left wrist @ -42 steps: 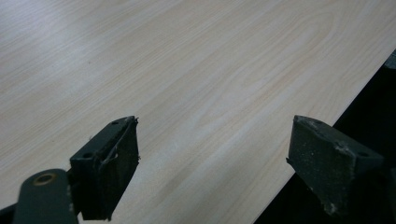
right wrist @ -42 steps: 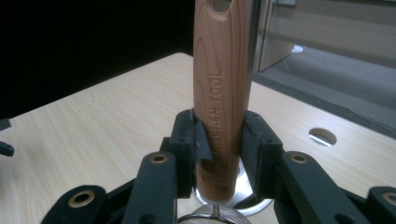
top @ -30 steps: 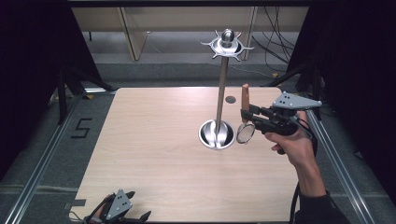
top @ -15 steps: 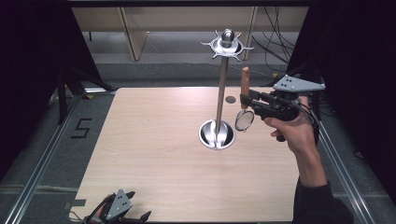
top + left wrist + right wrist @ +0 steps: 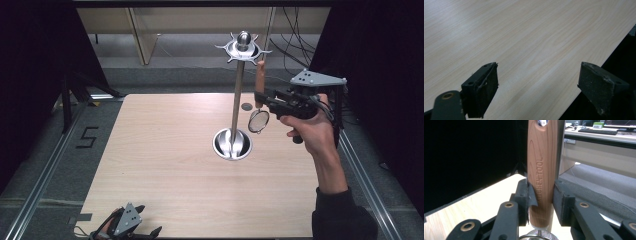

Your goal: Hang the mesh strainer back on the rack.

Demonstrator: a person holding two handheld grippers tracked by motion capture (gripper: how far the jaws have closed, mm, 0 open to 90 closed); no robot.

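Tongs on my right (image 5: 260, 98) are pinching one small strainer by its wooden handle (image 5: 541, 170), one pad (image 5: 527, 195) pressed on each side of it; in the right gripper view I read "KITCHEN TOOL" stamped down the wood. I count a single strainer, held upright: the handle rises above the right tongs, and its round mesh bowl (image 5: 258, 121) hangs just below them, off the counter (image 5: 165, 150). The handle's top end sits near the ring of hooks (image 5: 243, 48) crowning the one utensil stand (image 5: 237, 100), which is beside the right tongs, on the side the pads face. I cannot tell whether the handle touches a hook. The stand has one straight pole and one round steel base (image 5: 232, 144), below the tongs and a little away from the mesh bowl. One small dark disc (image 5: 246, 106) lies on the counter just beside the tongs' tip in the high view.

My left tongs (image 5: 541, 92) are spread wide with nothing between the two pads, low over the near edge of the counter, well apart from the stand and the strainer. In the high view I see them at the bottom edge (image 5: 145, 220).
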